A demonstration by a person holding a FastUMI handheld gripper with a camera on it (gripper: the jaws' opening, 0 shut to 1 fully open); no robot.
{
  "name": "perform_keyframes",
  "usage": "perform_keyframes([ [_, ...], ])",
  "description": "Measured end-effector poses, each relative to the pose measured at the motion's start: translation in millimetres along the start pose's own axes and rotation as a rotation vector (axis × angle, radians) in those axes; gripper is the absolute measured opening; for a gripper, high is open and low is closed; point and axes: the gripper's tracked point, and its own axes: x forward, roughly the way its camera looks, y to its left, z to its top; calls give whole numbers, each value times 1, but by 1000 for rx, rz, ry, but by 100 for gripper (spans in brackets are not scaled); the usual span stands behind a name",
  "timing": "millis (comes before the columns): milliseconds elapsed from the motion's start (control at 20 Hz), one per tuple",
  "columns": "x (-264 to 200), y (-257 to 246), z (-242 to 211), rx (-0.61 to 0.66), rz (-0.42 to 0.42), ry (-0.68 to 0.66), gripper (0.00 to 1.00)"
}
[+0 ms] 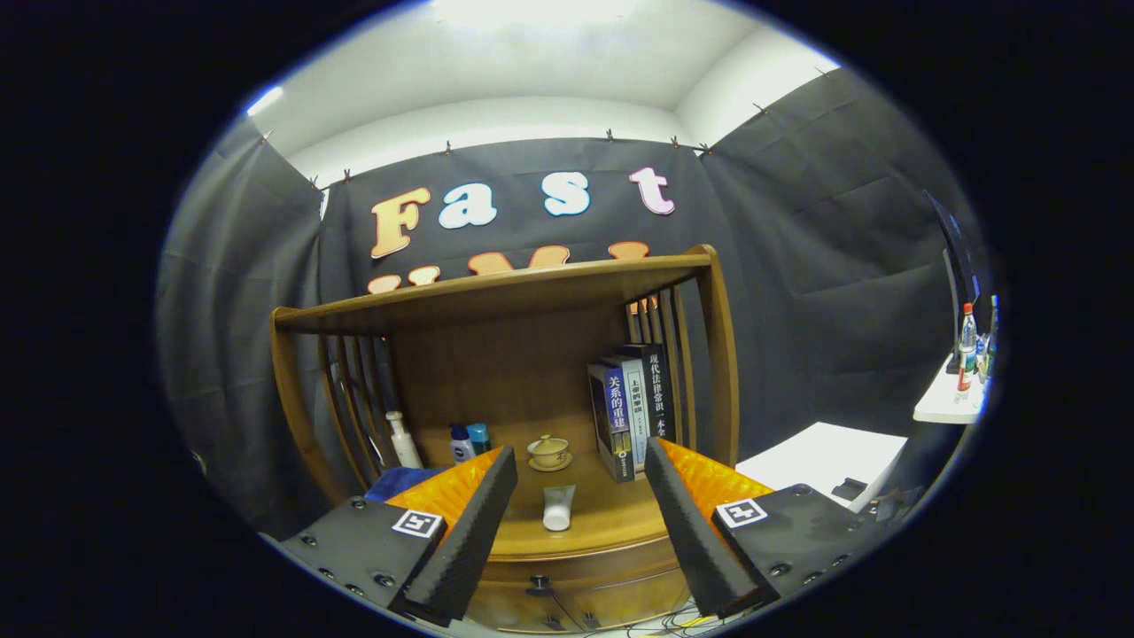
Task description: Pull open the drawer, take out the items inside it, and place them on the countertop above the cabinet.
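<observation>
The gripper (580, 461) hangs empty, fingers spread wide. Between them a white tube (557, 508) lies on the countertop (611, 514); below it sits the drawer (576, 589), closed, its contents hidden, its knob (538, 585) partly cut off. Beyond stand a teacup (549, 452), bottles (468, 441) with illegible labels, and books (631, 409) with Chinese-titled spines.

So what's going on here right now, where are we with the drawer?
The hand-held gripper is open and holds nothing, hovering in front of the wooden cabinet. The drawer below the countertop looks shut, its knob low between the fingers. A white tube lies on the countertop just ahead, with a tea cup, bottles and books beyond.
</observation>
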Motion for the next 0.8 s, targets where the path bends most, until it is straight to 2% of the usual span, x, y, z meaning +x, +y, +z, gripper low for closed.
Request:
perform_keyframes([
  [250, -2, 1, 2, -65, -18, 5, 96],
  [800, 2, 6, -7, -57, -15, 33, 97],
])
